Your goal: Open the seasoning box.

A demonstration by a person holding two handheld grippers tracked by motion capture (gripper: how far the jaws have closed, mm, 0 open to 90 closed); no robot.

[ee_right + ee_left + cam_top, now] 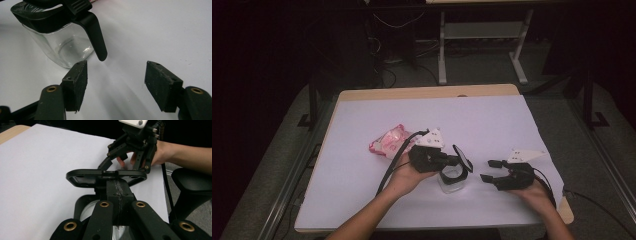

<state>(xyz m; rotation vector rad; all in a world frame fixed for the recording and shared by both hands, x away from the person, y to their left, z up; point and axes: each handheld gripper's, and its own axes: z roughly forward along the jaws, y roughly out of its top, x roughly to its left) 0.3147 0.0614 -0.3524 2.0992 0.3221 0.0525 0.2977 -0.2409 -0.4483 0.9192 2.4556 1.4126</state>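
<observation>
The jar lid (pixel 106 177), pinched in the left tongs (pixel 117 185), should lift straight off the glass jar (pixel 60 47) while the right tongs (pixel 116 85) wait spread.

jar (pixel 451 181): clear glass, black rim
lid (pixel 462 158): black, glossy
pouch (pixel 388 141): pink and white, printed pattern too blurred to read, at 10 o'clock from the jar
left gripper (pixel 451 160): black, with a white top plate
right gripper (pixel 488 171): black, brass-coloured rivets, white top plate, at 3 o'clock from the jar
table cover (pixel 362 190): plain white
table edge (pixel 427 92): pale wood
</observation>
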